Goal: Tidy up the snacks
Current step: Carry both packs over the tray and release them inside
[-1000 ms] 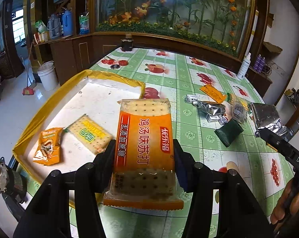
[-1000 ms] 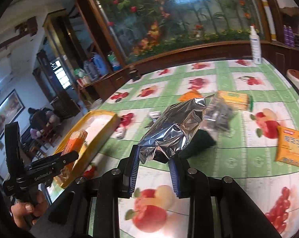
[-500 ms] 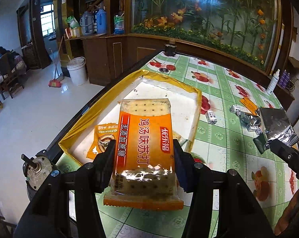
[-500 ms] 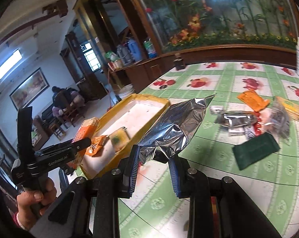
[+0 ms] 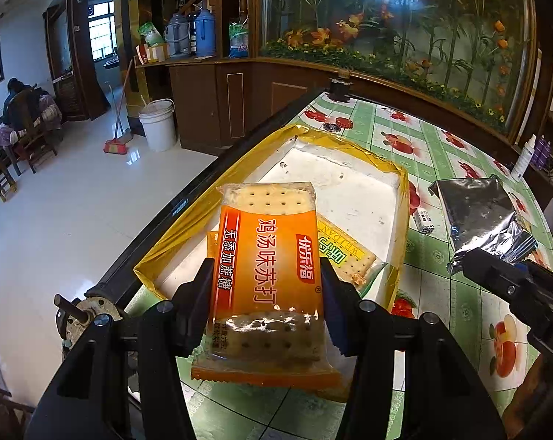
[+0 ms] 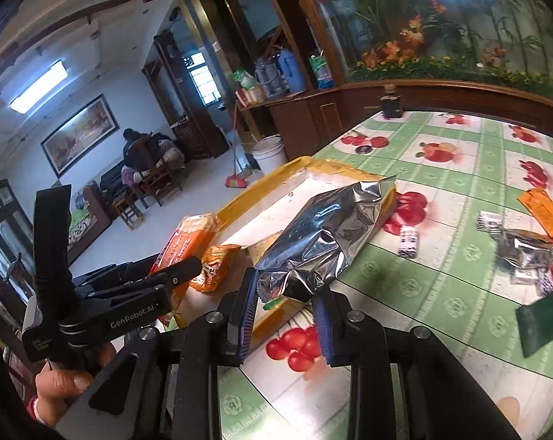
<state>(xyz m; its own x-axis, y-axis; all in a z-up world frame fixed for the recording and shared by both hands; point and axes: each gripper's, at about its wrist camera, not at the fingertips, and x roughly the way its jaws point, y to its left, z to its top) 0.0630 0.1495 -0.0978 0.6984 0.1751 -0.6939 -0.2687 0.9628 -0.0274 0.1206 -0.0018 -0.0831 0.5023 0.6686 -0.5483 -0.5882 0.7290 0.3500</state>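
Note:
My left gripper [image 5: 267, 289] is shut on an orange cracker pack [image 5: 267, 256] and holds it over the near end of the yellow tray [image 5: 350, 183]. A yellow-green cracker pack [image 5: 350, 255] lies in the tray, partly hidden behind it. My right gripper [image 6: 285, 304] is shut on a silver foil bag [image 6: 324, 234] and holds it above the tray's right rim [image 6: 350, 168]. The foil bag also shows in the left wrist view [image 5: 482, 216]. A small orange snack bag [image 6: 214, 267] lies in the tray beside the left gripper [image 6: 174, 275].
Loose snacks lie on the green fruit-print tablecloth [image 6: 460, 183] to the right: a white wrapped candy [image 6: 408, 242], a silver pack [image 6: 526, 249], an orange packet [image 6: 544, 212], a dark green pack [image 6: 544, 322]. The table's edge [image 5: 188, 201] drops to the floor left of the tray.
Both grippers have swung left toward the yellow tray with their snacks. The cracker pack now hangs over the tray's near end, and the foil bag has come above its right rim.

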